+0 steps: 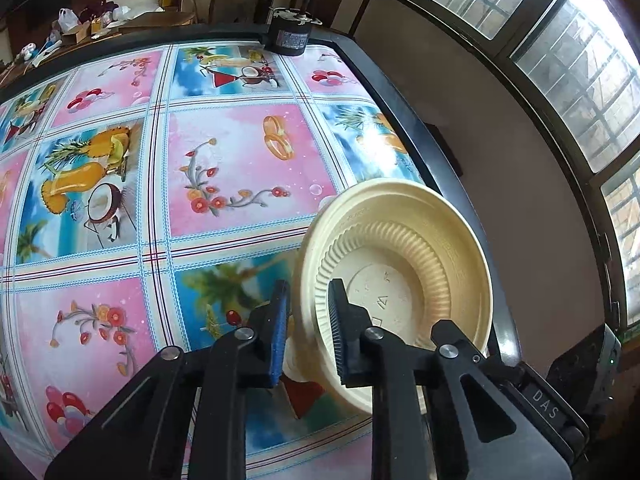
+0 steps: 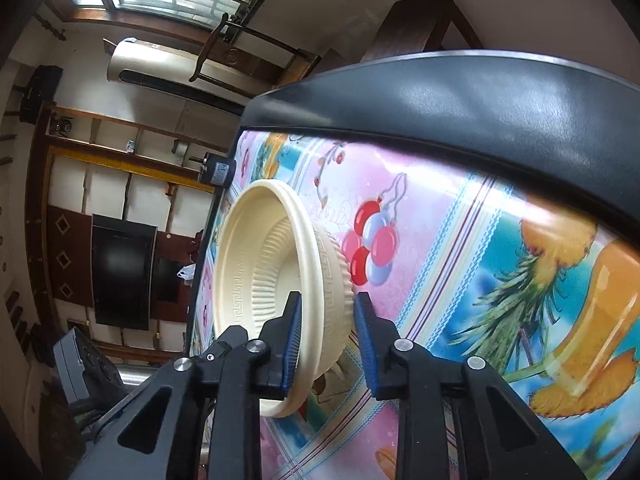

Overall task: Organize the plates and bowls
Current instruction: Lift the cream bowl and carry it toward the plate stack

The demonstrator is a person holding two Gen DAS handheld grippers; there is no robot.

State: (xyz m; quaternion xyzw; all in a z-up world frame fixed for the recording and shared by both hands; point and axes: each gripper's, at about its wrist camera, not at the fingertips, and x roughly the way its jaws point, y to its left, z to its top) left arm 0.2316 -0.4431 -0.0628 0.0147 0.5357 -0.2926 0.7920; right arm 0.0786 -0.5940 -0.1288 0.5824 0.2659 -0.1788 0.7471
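Observation:
In the left wrist view a cream ribbed bowl (image 1: 404, 248) is tilted, its opening turned toward the camera, near the table's right edge. My left gripper (image 1: 310, 320) is shut on its rim, with one blue pad (image 1: 280, 320) outside the wall and the other finger inside. The right wrist view is rolled sideways. It shows a cream bowl (image 2: 256, 264) with a key-pattern band, its base turned toward the cloth. My right gripper (image 2: 328, 320) is shut on that bowl's wall, one pad inside and one outside. I cannot tell whether either bowl touches the table.
The table carries a glossy pink and blue picture cloth (image 1: 240, 160) inside a raised black rim (image 1: 400, 92). A small black cylindrical device (image 1: 290, 38) stands at the far edge. Windows and a wall lie beyond the right side. Shelves and a dark screen (image 2: 120, 268) are behind.

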